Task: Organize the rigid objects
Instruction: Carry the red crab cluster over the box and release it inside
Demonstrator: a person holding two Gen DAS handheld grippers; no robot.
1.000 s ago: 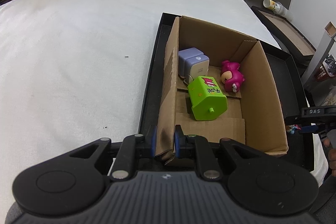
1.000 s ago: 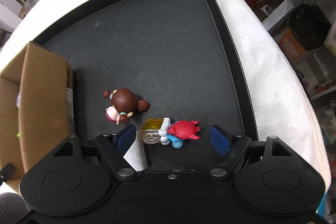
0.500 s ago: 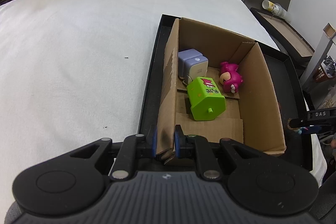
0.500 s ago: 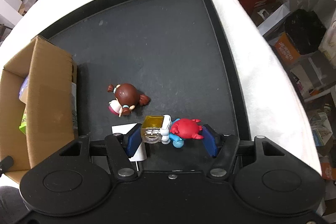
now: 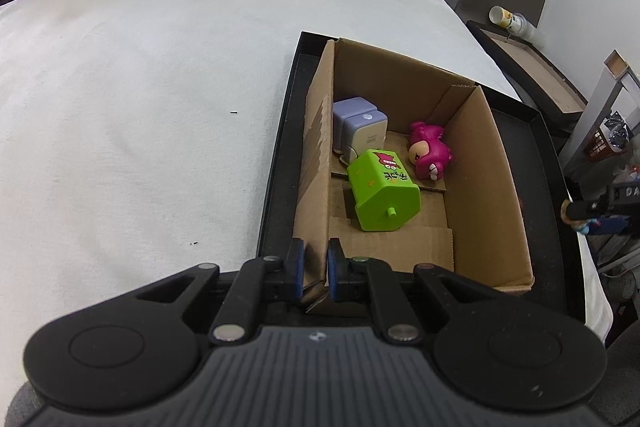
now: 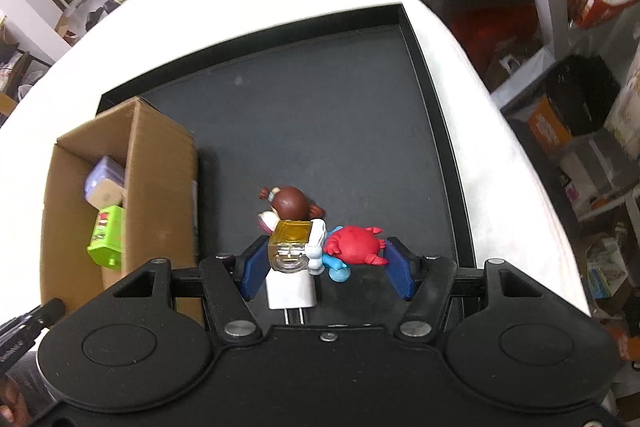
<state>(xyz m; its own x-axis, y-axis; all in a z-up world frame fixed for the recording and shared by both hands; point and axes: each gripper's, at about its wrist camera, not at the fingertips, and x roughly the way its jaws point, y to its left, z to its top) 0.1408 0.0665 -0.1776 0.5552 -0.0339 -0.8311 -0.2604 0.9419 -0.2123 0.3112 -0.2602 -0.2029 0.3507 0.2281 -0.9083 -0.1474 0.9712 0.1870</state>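
My left gripper point(image 5: 314, 269) is shut on the near left corner of a cardboard box point(image 5: 488, 163) that stands in a black tray point(image 5: 276, 163). The box holds a green toy point(image 5: 382, 193), a lavender cube point(image 5: 360, 125) and a pink figure point(image 5: 428, 155). My right gripper point(image 6: 326, 267) is shut on a red crab toy with a yellow block and blue feet point(image 6: 352, 245), held above the tray point(image 6: 444, 147). A brown-haired doll point(image 6: 290, 205) lies on the tray just beyond it. A white charger point(image 6: 290, 289) lies under the gripper.
The tray sits on a white cloth-covered table point(image 5: 140, 107). The box also shows at the left of the right wrist view point(image 6: 160, 171). Shelves and clutter stand beyond the table's right edge point(image 6: 580, 131). A second dark tray point(image 5: 528, 67) is off the table.
My right gripper has closed on the crab toy and lifted it; the tray and doll now look farther away. My left gripper has kept its hold on the box corner.
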